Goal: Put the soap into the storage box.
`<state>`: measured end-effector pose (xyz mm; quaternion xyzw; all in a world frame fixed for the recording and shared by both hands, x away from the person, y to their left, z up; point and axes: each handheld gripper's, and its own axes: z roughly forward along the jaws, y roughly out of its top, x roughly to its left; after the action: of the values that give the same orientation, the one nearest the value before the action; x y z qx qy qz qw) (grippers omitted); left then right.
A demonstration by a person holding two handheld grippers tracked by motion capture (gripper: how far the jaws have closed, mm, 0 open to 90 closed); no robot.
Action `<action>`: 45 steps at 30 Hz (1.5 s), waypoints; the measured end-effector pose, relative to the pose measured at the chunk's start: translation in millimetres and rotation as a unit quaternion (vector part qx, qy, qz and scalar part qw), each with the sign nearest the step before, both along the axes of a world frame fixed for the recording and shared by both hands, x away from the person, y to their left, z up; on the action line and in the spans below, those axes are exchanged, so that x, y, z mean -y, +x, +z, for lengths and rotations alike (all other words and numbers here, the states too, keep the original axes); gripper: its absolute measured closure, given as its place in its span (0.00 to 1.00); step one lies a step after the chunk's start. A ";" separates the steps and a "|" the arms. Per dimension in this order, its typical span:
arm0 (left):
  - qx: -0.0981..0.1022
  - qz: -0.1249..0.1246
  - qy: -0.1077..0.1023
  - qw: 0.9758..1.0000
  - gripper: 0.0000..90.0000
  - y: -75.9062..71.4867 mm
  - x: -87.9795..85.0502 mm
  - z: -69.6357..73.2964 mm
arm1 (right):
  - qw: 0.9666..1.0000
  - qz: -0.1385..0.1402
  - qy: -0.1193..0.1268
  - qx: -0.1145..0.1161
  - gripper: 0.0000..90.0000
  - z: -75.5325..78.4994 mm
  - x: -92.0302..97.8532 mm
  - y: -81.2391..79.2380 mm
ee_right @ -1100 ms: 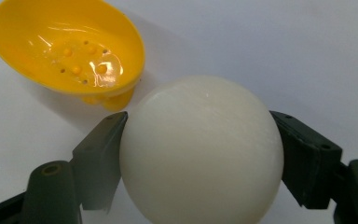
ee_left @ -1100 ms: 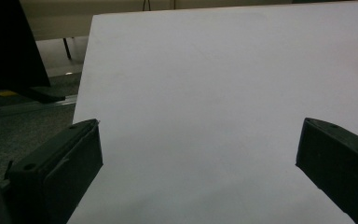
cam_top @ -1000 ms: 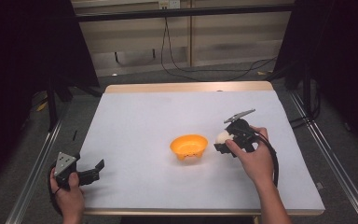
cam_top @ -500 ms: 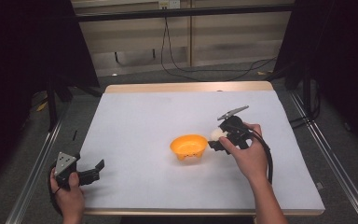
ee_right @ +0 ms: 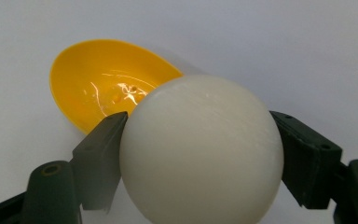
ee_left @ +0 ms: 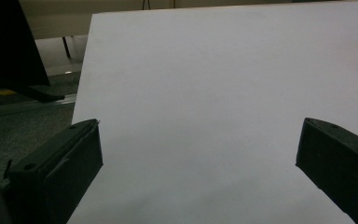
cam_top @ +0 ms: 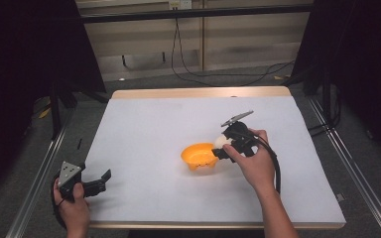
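The right gripper (cam_top: 222,147) has carried the white ball (cam_top: 221,142) leftward to the orange bowl (cam_top: 199,156).

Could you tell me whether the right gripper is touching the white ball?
Touching. In the right gripper view, the right gripper has both black jaws pressed against opposite sides of the white ball, with no gap showing.

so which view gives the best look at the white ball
The right gripper view: the white ball sits large and sharp, clamped between the right claw's jaws. The high view shows it as a small pale blob beside the orange bowl.
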<state>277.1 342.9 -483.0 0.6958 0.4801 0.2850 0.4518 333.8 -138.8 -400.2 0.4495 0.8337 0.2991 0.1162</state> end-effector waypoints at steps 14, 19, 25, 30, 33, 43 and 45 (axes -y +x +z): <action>0.000 0.000 0.000 1.000 0.00 0.0 0.1 0.0 | 1.000 0.019 0.004 -0.005 0.27 -4.0 -23.4 6.2; 0.000 -0.001 0.002 1.000 0.00 0.1 0.1 0.1 | 1.000 0.024 0.007 -0.006 0.27 -6.6 -31.9 8.4; 0.000 -0.001 0.002 1.000 0.00 0.1 -0.1 0.1 | 0.999 0.033 0.007 -0.009 0.27 -10.0 -42.1 11.0; 0.000 -0.001 0.000 1.000 0.00 0.1 0.0 0.0 | 0.999 0.030 0.006 -0.014 0.27 -13.1 -50.2 11.8; 0.000 -0.001 0.001 1.000 0.00 0.2 -0.1 0.1 | 0.999 0.030 0.004 -0.012 0.27 -15.9 -54.0 13.0; -0.001 -0.002 0.000 1.000 0.00 0.4 -0.2 0.0 | 1.000 0.017 0.002 -0.023 0.27 -22.7 -60.3 15.1; -0.001 -0.002 0.001 1.000 0.00 0.4 -0.2 0.0 | 1.000 0.018 0.001 -0.023 0.27 -24.1 -60.3 15.4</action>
<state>277.5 343.1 -483.0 0.6975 0.4790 0.2834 0.4514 349.3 -78.6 -424.3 0.4414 0.8436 0.2918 0.0910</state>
